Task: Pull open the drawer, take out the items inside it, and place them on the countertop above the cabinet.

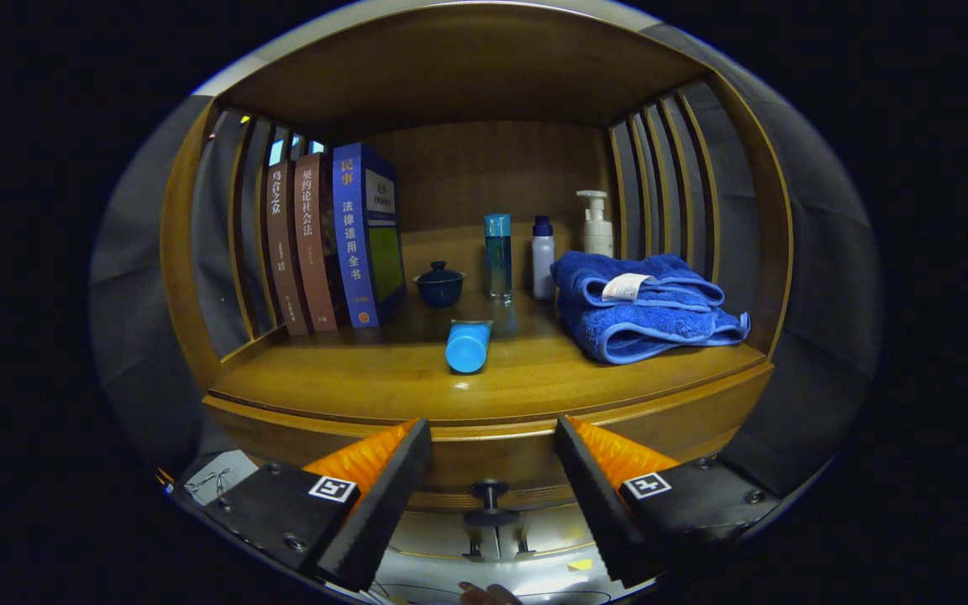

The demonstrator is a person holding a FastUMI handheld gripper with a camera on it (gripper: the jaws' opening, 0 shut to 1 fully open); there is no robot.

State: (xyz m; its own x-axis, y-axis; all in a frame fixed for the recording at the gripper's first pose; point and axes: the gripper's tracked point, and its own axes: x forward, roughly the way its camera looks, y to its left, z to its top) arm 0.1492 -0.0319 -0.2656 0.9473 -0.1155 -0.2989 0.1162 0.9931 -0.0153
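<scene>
Gripper (491,470) held level before the cabinet, its two fingers spread wide apart and closed on nothing. Drawer knob (489,497): a small dark knob on a short stem, standing out from the drawer front (497,466) toward the camera, lying between the two fingers and just ahead of them, roughly on the midline of the gap. Stem axis points back along the fingers, so a pull would run straight toward the holder; neither finger touches the knob. Drawer front sits just under the edge of the countertop (366,382) and appears to be flush with the cabinet; its inside is hidden, so what it holds cannot be told. Lying on the countertop above, beyond the fingers: a blue tube (468,344) with its round end toward the camera and its long axis running away from it, a folded blue towel (644,307) to one side, a small lidded cup (439,283), a tall blue bottle (497,256), a white bottle (542,256), a pump bottle (596,223) and three upright books (333,239). Whether any of these came out of the drawer cannot be judged; the scene fits a closed drawer still holding items or one shut again after emptying
</scene>
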